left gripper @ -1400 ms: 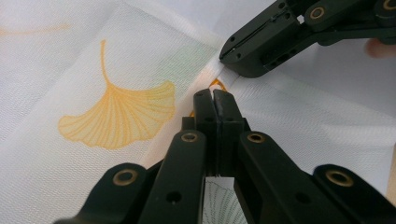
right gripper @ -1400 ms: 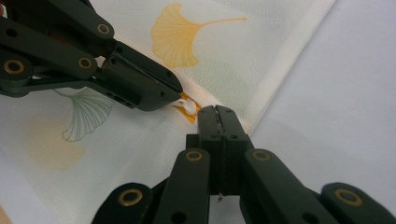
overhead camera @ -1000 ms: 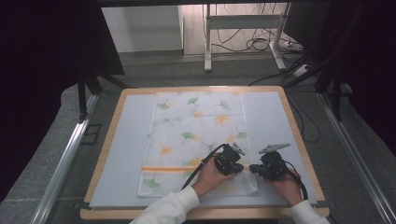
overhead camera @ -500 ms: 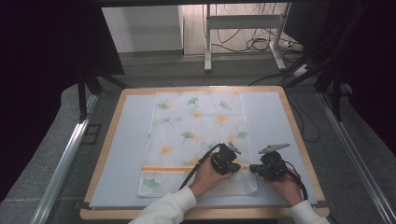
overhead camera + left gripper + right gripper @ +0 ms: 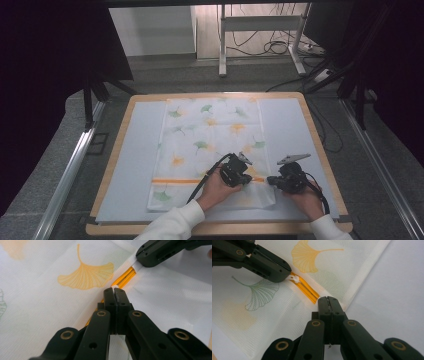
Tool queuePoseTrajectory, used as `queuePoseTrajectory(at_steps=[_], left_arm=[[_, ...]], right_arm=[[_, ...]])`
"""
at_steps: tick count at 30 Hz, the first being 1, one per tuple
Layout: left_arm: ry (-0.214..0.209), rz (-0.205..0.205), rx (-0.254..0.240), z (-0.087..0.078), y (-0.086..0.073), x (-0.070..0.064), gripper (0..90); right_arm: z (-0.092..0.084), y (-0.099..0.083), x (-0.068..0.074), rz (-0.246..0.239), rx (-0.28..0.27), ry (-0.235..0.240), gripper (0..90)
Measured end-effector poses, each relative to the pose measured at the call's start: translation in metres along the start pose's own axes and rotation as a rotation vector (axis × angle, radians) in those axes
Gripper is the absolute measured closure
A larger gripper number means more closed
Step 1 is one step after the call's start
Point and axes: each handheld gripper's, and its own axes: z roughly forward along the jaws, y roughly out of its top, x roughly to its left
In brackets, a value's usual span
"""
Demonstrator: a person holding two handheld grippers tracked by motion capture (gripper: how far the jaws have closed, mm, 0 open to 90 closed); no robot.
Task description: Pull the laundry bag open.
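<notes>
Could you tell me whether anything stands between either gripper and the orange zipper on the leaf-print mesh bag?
Nothing visible does. The left gripper is shut on the white zipper pull, and the right gripper is shut at the end of the orange zipper on the mesh bag.

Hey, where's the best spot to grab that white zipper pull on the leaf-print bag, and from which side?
Pinch the flat white zipper pull by its free tab, coming in low along the orange zipper from its open end; it lies flat on the bag.
</notes>
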Motion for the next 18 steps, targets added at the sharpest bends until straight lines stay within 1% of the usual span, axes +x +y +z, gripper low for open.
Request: queuePoseTrajectory(at_steps=[6, 18], left_arm=[[0.001, 0.001, 0.007, -0.003, -0.003, 0.002, 90.0], [0.006, -0.015, -0.003, -0.011, -0.012, 0.009, 90.0]], right_arm=[[0.000, 0.000, 0.000, 0.004, -0.002, 0.002, 89.7], [0.000, 0.000, -0.001, 0.005, -0.001, 0.008, 89.6]])
